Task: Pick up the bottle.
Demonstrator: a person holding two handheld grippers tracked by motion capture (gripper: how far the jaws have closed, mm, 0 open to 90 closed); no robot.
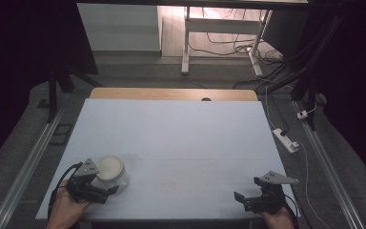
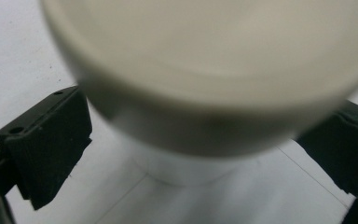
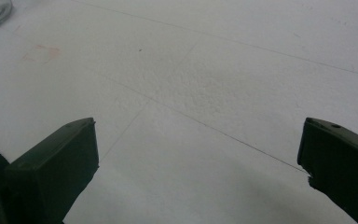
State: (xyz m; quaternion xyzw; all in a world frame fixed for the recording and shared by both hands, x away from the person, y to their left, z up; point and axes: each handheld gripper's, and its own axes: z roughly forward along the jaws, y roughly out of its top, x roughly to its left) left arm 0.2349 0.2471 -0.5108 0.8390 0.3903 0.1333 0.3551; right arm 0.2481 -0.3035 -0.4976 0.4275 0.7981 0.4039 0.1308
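A white cup with a cream lid (image 1: 110,168) stands on the white table top (image 1: 181,143) near the front left. My left gripper (image 1: 108,180) is open with its black jaws on either side of the cup. The left gripper view has the lid (image 2: 205,70) close up and blurred, the left gripper (image 2: 196,158) spread wide and a gap showing at the left fingertip (image 2: 46,144). At the front right my right gripper (image 1: 247,190) rests low over bare table. In its own view the right gripper (image 3: 198,154) is open and holds nothing.
A wooden strip (image 1: 171,94) with a small hole runs along the table's far edge. On the floor to the right lie a white power strip (image 1: 286,140) and cables. A white desk frame (image 1: 219,28) stands behind. Metal rails flank the table.
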